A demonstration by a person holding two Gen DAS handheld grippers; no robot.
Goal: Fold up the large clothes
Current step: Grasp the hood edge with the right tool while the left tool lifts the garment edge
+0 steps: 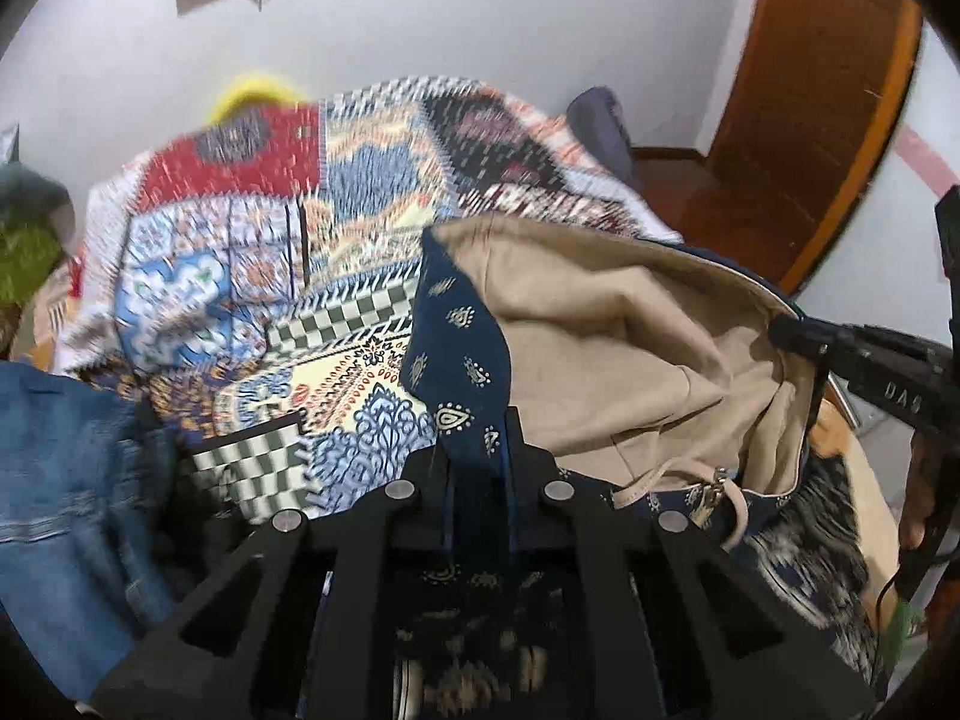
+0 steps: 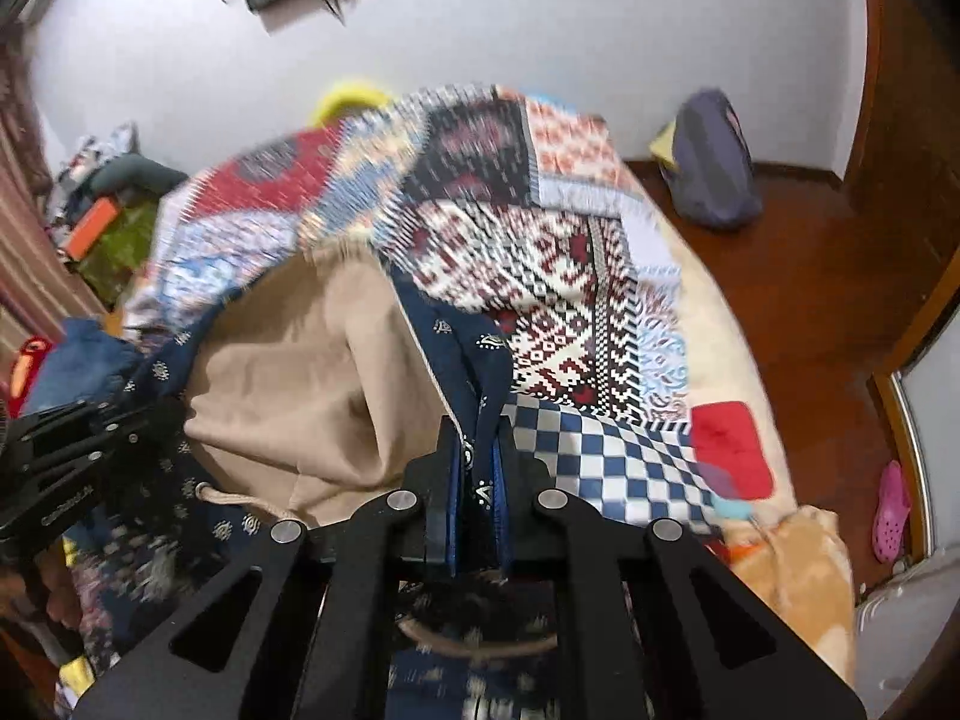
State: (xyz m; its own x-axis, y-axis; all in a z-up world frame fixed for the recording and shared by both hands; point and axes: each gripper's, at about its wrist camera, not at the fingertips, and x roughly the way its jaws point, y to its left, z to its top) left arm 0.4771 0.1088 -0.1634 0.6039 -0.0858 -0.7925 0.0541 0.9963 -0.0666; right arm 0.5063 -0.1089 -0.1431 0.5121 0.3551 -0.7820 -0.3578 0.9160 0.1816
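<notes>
A navy garment (image 1: pixel 459 324) with small gold motifs and a beige lining (image 1: pixel 606 324) hangs between both grippers above the patchwork bedspread (image 1: pixel 252 252). My left gripper (image 1: pixel 477 450) is shut on one navy edge of it. In the right wrist view my right gripper (image 2: pixel 477 468) is shut on another navy edge (image 2: pixel 474 348), and the beige lining (image 2: pixel 300 360) billows to its left. Each gripper shows in the other's view: the right one (image 1: pixel 786 330) pinches the cloth at the right, and the left one (image 2: pixel 108 420) at the left. A beige drawstring (image 1: pixel 738 516) dangles from the garment.
Blue jeans (image 1: pixel 66 480) lie at the bed's left. A purple bag (image 2: pixel 714 162) leans against the white wall on the wooden floor (image 2: pixel 810 300). A red pad (image 2: pixel 732 444) and an orange blanket (image 2: pixel 798 570) sit at the bed's right edge, a pink clog (image 2: pixel 891 510) beyond.
</notes>
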